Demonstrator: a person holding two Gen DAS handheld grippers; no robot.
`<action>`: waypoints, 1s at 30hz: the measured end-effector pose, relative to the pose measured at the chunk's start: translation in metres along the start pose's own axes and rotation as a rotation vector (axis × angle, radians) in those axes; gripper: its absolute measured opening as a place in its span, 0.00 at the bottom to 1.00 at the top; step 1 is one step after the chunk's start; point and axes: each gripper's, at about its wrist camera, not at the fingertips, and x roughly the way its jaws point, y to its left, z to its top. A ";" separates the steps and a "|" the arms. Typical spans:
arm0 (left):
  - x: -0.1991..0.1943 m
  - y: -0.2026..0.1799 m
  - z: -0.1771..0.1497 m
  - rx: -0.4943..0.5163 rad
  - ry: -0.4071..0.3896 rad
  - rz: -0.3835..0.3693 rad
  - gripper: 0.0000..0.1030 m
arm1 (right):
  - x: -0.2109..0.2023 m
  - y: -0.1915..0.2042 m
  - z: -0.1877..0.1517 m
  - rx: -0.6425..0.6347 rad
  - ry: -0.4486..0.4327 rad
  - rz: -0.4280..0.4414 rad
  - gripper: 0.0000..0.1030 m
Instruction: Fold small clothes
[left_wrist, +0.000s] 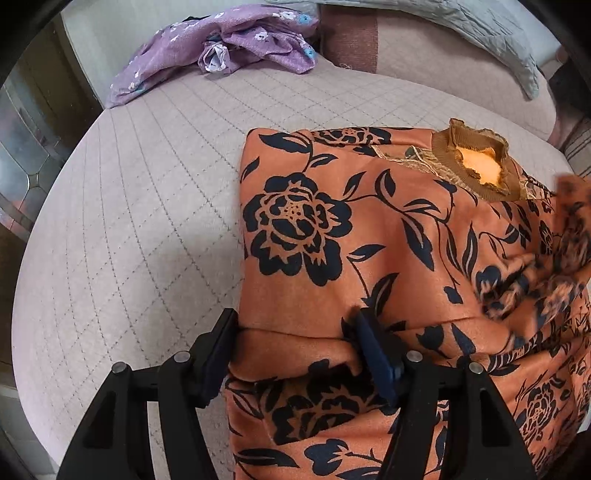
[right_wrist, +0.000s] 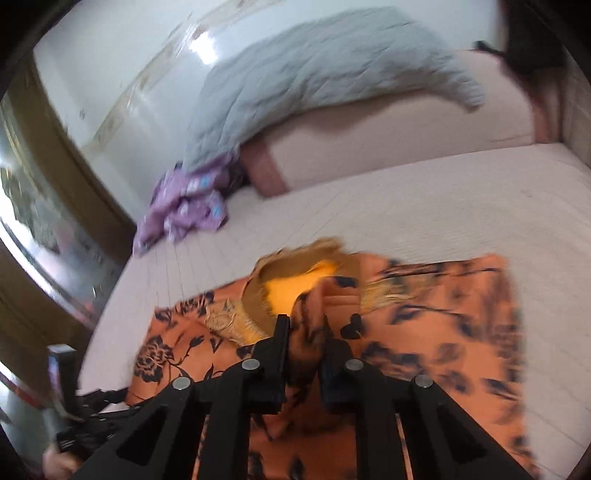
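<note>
Quilted bed surface lying bare left of orange floral garment. Left gripper standing open, straddling garment's left-edge fold. Right gripper pinching bunched orange cloth near collar. Purple garment lying well beyond.

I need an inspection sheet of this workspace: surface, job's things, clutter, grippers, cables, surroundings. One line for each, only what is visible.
Surface: quilted pinkish bed cover, mostly bare on its left side.
Job's things: orange floral garment lying spread, brown collar at the far end; purple floral garment crumpled at the far corner.
Clutter: grey quilted blanket over a pink bolster.
Grippers: left gripper open, its fingers astride an orange fold; right gripper shut on bunched orange cloth.
Cables: nothing seen.
Surroundings: pale wall, blurred.
</note>
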 end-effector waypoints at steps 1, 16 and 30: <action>-0.001 -0.001 -0.002 0.010 -0.003 0.004 0.66 | -0.009 -0.009 0.001 0.017 0.003 -0.007 0.14; -0.039 -0.007 -0.003 -0.025 -0.151 -0.050 0.65 | -0.065 -0.100 -0.010 0.219 0.180 0.060 0.83; -0.011 -0.053 -0.001 0.116 -0.095 -0.026 0.65 | 0.007 -0.065 -0.010 0.111 0.234 -0.040 0.07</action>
